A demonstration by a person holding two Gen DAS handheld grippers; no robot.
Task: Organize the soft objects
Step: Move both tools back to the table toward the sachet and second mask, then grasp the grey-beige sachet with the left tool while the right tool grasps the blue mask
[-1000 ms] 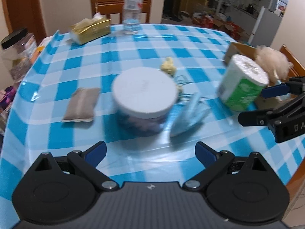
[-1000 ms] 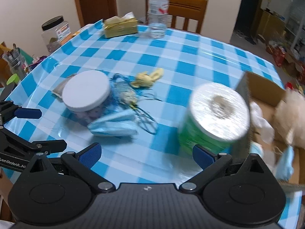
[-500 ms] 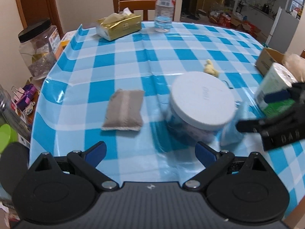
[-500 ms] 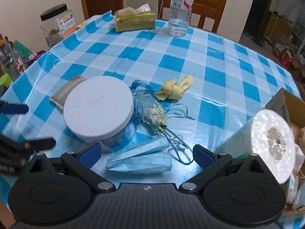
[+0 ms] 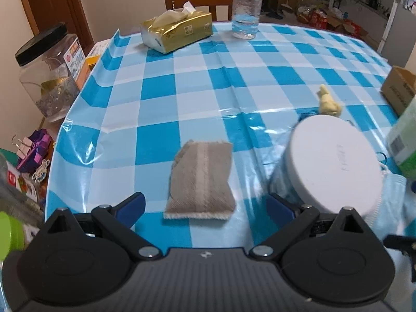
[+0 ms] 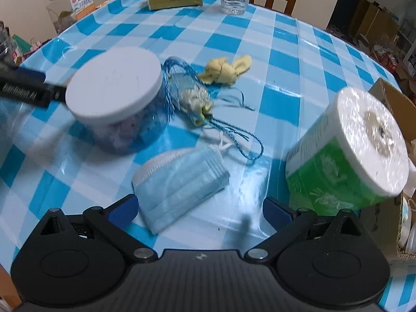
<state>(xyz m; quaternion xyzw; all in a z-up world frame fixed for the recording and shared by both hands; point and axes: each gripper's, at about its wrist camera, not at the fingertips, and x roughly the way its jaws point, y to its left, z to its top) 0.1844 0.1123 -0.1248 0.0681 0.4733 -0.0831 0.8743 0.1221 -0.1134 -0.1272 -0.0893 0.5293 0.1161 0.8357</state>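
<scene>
A: Report the left tool [image 5: 205, 205].

B: Fingers spread wide, nothing between them. It hovers over the near left edge of the surface [image 5: 182, 83], directly above the grey-brown cloth pouch [image 5: 201, 179], which lies flat on the checked cover (no contact visible).

A: And the right tool [image 6: 199, 208]?

B: Likewise spread wide and empty. The folded blue face mask [image 6: 179, 182] lies flat just ahead of its fingers, near the front edge of the surface.

A: Adjacent items?

B: A jar with a white lid [image 6: 114, 88] stands beyond the mask, toward the left edge. Just beside the jar sits a blue mesh pouch [image 6: 189, 91] with trailing cords, and the yellow cloth knot [image 6: 226, 70] lies behind that, near the middle of the surface. A green-wrapped paper roll [image 6: 348, 150] leans tilted against the cardboard box [image 6: 392, 98] at the right edge.

A: Far edge?

B: A gold tissue pack [image 5: 178, 31] and a water bottle [image 5: 245, 13], apart from each other.
</scene>
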